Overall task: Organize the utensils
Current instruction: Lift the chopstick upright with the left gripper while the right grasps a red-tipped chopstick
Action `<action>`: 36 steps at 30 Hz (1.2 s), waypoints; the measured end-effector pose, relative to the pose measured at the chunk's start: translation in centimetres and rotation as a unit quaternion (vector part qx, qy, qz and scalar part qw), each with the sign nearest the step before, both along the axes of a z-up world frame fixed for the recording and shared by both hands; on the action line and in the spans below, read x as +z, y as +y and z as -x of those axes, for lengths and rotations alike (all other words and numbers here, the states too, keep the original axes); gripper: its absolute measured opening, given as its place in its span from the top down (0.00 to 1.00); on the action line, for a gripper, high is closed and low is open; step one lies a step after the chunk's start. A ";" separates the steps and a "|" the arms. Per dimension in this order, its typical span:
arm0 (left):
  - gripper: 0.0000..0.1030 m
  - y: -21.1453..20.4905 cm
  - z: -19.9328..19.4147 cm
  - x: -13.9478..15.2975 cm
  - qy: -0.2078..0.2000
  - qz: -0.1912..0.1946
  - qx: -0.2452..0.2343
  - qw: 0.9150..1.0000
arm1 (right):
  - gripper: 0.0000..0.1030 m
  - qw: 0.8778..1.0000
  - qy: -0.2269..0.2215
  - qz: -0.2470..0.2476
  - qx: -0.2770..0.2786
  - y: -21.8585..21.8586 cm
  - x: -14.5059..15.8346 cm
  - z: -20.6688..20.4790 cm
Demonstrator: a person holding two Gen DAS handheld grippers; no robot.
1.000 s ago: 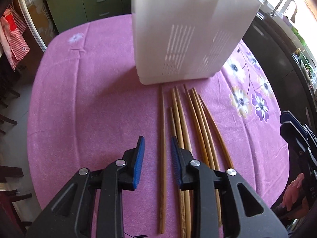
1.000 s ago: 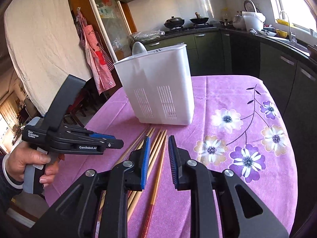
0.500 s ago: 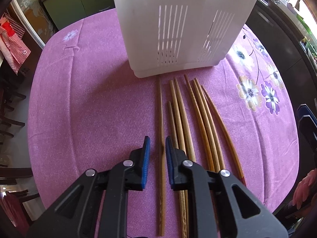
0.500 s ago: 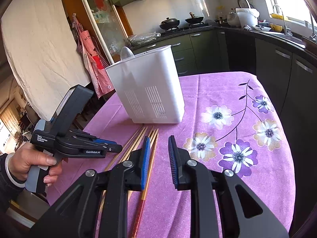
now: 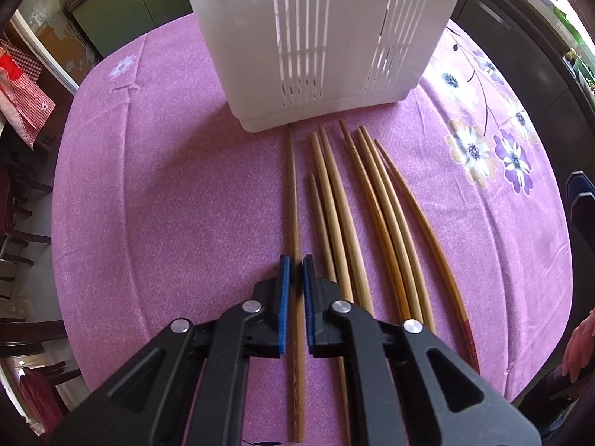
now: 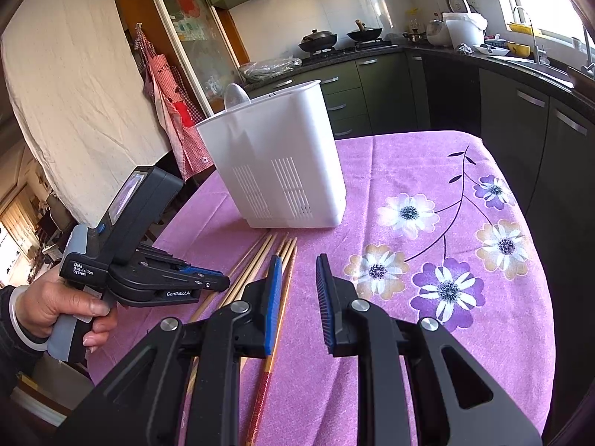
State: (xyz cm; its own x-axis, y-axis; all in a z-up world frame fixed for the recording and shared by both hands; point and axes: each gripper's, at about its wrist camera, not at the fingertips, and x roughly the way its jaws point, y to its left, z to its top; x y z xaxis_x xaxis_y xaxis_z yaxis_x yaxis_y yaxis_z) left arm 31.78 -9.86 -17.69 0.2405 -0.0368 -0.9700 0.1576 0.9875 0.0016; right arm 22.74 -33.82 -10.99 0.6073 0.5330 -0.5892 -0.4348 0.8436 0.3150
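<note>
Several wooden chopsticks [image 5: 375,215] lie side by side on the purple tablecloth, pointing at a white slotted utensil holder [image 5: 323,37]. My left gripper [image 5: 296,265] is low over the leftmost chopstick [image 5: 293,200], its blue pads closed against both sides of it. In the right wrist view the holder [image 6: 275,171] stands upright with a spoon [image 6: 234,94] inside. The left gripper [image 6: 223,282] is down at the chopsticks [image 6: 260,256]. My right gripper [image 6: 297,271] is open and empty above the cloth, just right of the chopsticks.
The round table [image 6: 427,163] has a purple floral cloth, and its edge drops off to the left and front. Dark green kitchen cabinets [image 6: 557,130] and a counter run behind and to the right. A red checked apron [image 6: 171,100] hangs at the back left.
My left gripper has moved forward and down over the leftmost chopstick and closed its jaws onto it. The right gripper has held nearly still and stays open.
</note>
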 end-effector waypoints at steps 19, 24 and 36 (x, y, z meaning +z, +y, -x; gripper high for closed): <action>0.93 2.3 6.5 -0.3 0.021 -0.008 -0.020 1.000 | 0.74 1.000 0.010 0.025 0.014 0.8 -0.6 0.1; 0.78 3.6 6.5 -0.5 0.016 -0.003 -0.009 1.000 | 0.74 0.999 0.011 0.031 0.017 1.3 -0.8 0.2; 0.94 2.2 7.3 -0.3 0.008 -0.006 -0.040 0.999 | 0.71 0.997 0.039 0.069 0.026 2.0 -1.4 -1.0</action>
